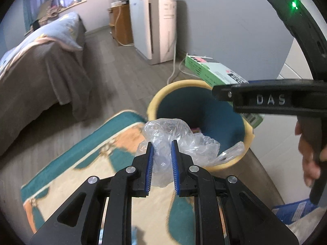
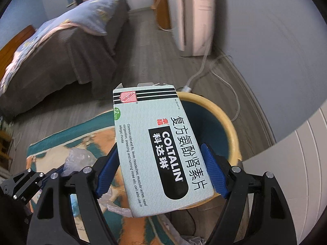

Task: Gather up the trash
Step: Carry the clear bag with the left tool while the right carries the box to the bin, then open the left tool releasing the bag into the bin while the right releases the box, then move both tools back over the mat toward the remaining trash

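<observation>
Fingers of the left gripper (image 1: 162,159) pinch a crumpled plastic bag (image 1: 173,138), and the right gripper (image 2: 161,169) clamps a medicine box (image 2: 161,143), both seemingly poised above the bin (image 1: 151,104) for dropping

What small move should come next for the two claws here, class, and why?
Probably open the right claw: its medicine box hangs over the bin, while the left claw holds its plastic wrap at the rim.
</observation>
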{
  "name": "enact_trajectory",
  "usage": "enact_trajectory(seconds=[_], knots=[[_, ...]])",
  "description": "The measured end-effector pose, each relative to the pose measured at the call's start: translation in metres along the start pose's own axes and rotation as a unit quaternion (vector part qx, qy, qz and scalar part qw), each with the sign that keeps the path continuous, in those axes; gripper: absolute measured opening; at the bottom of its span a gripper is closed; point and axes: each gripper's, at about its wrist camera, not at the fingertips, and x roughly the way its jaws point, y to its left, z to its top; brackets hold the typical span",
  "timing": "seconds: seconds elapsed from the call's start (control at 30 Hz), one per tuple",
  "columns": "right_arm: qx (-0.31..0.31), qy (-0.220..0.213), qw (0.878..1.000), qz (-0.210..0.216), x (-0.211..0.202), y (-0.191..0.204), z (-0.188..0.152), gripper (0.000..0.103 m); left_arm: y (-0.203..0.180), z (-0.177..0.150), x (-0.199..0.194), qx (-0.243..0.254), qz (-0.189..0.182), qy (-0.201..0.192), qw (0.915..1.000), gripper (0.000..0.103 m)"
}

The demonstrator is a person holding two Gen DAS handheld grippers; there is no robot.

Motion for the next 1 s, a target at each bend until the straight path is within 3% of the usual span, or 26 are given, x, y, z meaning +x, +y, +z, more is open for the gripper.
enact_trajectory(seconds=[0.27, 0.37, 0.43, 0.57, 0.7, 1.0], knots=[[0.081, 0.011, 0.997, 0.003, 0.014, -0.037, 0.003, 0.078, -0.013, 0.024, 0.03, 0.001, -0.012, 0.003, 0.9999, 0.02], [0.083, 0.009, 0.997, 0.001, 0.015, -0.038, 0.002, 0.078, -0.015, 0.03, 0.035, 0.002, -0.012, -0.008, 0.9999, 0.033], [0.077, 0.011, 0.997, 0.001, 0.016, -0.036, 0.003, 0.079, -0.016, 0.03, 0.036, 0.006, -0.002, -0.014, 0.9999, 0.053], [0.072, 0.011, 0.997, -0.007, 0.017, -0.033, 0.003, 0.09, -0.009, 0.027, 0.035, -0.003, 0.002, -0.015, 0.9999, 0.065], [0.064, 0.014, 0.998, -0.009, 0.018, -0.025, 0.004, 0.097, 0.002, 0.018, 0.031, -0.024, 0.019, -0.018, 0.9994, 0.089], [0.019, 0.019, 0.999, -0.022, 0.018, 0.002, 0.005, 0.097, 0.04, -0.001, 0.0, -0.056, 0.069, -0.018, 0.9959, 0.096]])
